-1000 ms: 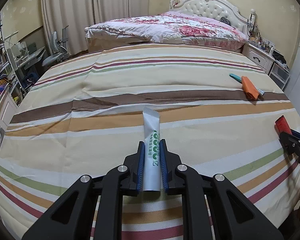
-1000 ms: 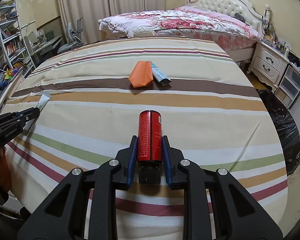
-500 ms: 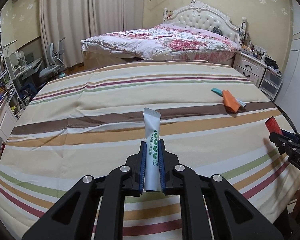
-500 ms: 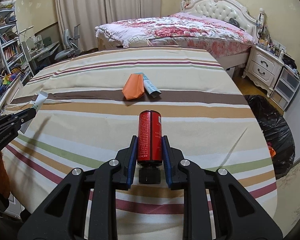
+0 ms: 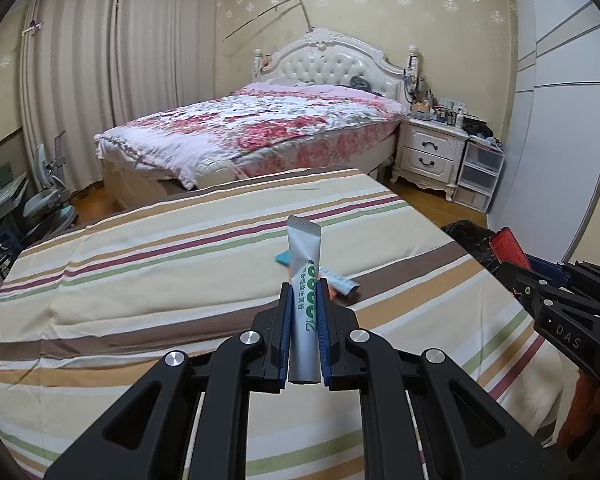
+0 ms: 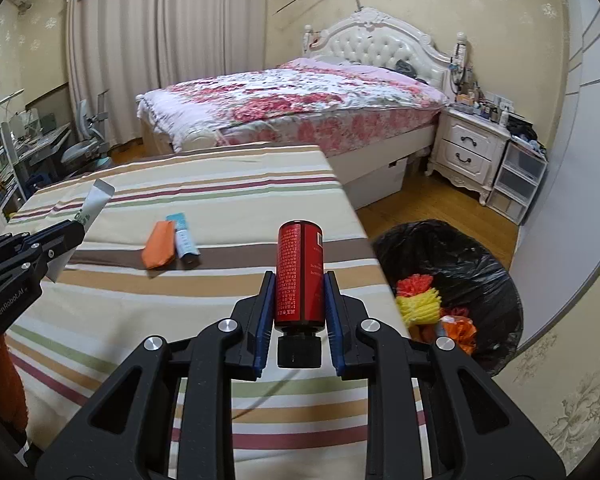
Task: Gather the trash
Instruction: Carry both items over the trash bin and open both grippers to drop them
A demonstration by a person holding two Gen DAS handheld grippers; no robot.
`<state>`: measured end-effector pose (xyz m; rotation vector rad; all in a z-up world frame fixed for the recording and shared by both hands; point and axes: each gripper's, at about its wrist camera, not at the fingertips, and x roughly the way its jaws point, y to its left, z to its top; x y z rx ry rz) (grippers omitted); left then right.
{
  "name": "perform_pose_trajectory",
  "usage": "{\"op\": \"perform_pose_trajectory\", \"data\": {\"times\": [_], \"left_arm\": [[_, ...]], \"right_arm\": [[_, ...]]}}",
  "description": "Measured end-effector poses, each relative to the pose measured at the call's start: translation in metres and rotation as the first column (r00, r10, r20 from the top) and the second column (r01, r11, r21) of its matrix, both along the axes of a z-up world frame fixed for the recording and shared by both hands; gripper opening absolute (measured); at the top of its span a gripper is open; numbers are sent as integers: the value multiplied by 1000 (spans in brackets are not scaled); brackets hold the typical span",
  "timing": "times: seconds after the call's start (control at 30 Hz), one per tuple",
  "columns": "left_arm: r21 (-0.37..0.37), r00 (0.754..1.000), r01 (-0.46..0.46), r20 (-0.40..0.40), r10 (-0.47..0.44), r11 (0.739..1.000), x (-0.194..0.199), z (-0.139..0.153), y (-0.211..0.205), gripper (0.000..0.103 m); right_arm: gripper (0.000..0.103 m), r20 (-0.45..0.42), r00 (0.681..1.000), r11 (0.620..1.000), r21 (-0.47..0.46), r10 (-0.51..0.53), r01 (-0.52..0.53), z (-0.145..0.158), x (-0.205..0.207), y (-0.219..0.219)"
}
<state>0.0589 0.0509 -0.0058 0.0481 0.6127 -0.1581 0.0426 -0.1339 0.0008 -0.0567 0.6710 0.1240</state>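
Left tool (image 5: pixel 304 292) pinches a flattened silver-grey tube (image 5: pixel 305 264) with green print; right tool (image 6: pixel 299 280) grips a red bottle (image 6: pixel 299 272), black-capped.

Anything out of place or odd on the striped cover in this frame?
Two bits of litter remain: an orange packet and a blue-white tube, touching side by side on the striped cover. Nothing looks spilled or damaged.

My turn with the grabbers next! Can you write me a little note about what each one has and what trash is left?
Left gripper: shut on the white tube.
Right gripper: shut on the red bottle.
Both are held above the striped cloth; neither is binned yet.
Black trash bag sits open on the floor to the right.
Left on the cloth: the orange packet and the blue tube, side by side.
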Motion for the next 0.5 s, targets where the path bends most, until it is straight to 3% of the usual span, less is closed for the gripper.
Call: {"op": "perform_pose_trajectory", "data": {"times": [0.5], "left_arm": [[20, 978, 207, -16, -207, 978, 62, -13, -133, 13]], "right_arm": [[23, 20, 971, 971, -9, -238, 238, -15, 54, -106]]}}
